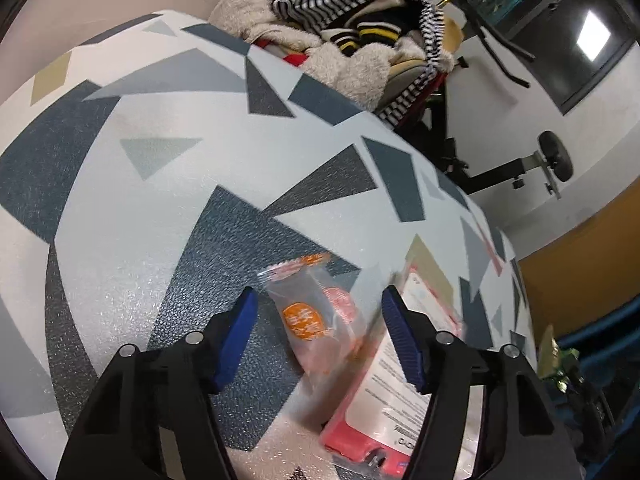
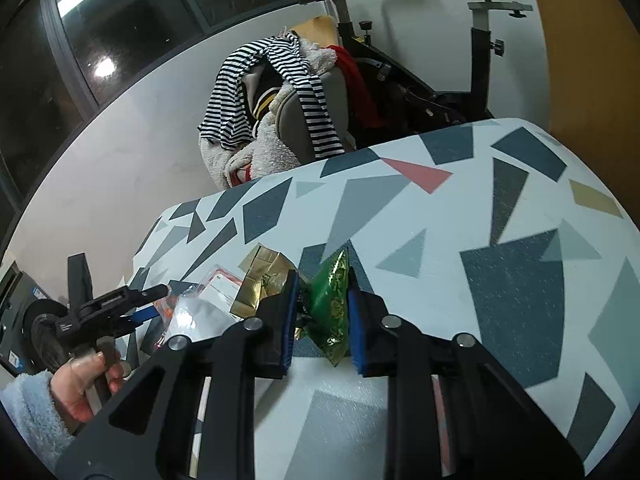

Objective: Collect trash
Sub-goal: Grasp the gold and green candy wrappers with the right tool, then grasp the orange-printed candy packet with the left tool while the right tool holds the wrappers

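In the left wrist view my left gripper [image 1: 316, 300] is open just above a clear wrapper with orange print [image 1: 312, 316], which lies between the jaws on the patterned table [image 1: 160, 200]. A red and white package [image 1: 394, 384] lies under the right finger. In the right wrist view my right gripper [image 2: 322, 280] is shut on a green and gold wrapper [image 2: 332, 300], held a little above the table [image 2: 460, 220]. A gold wrapper [image 2: 258, 280] and the red and white package [image 2: 218, 288] lie to its left, where the left gripper [image 2: 160, 292] shows from the side.
A chair piled with striped and fleecy clothes [image 2: 276, 112] stands behind the table, with an exercise bike [image 2: 440, 80] beyond it. The table's far edge runs close behind the trash. An orange wall [image 1: 580, 248] is on the right.
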The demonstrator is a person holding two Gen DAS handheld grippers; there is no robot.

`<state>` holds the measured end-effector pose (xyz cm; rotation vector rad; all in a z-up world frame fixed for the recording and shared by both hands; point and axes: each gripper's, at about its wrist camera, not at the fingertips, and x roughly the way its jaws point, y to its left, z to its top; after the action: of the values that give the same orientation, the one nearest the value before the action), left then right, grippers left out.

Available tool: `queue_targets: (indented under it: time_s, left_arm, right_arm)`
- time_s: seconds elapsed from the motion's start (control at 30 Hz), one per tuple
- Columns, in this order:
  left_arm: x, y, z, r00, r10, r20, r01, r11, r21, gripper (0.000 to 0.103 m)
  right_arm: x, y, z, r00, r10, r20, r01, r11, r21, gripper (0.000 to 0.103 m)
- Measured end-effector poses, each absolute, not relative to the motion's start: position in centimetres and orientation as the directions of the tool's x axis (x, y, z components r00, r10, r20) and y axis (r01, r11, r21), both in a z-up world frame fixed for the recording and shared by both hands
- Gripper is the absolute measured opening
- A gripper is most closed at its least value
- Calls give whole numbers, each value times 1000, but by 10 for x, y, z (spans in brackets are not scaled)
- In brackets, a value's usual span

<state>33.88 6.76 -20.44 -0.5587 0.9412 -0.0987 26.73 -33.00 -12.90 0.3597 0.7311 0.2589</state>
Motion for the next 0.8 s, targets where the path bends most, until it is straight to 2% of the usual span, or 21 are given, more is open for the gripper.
queue_targets:
  time_s: [0.03,0.1,0.13,0.23,0.5,0.8]
  left_arm:
    - [339,69,-206,595,-320,-737,-163,850,-501,60]
    - [338,70,-208,595,-316,-739,-164,853,-496,46]
    - [336,69,-208,594,-308,-743,-160,860,-484,35]
    - [329,70,-197,616,-278,-737,-125,889,-440,27]
    - [300,73,-129,716,-225,-661,6,948,-317,25]
    - [242,70,-83,749,-261,-609,100,953,-286,25]
  right_arm:
    - [266,-331,-130,718,349,-602,-101,908,406,25]
    - [260,-334,-131,719,342,-605,-93,910,404,25]
    - [256,-336,-132,719,334,-610,-87,913,398,25]
    - [251,-335,-133,715,312,-626,-71,923,379,25]
    - [224,-327,-130,726,271,-632,-77,945,318,25]
    - [189,-312,-120,730,298,-615,-109,939,326,25]
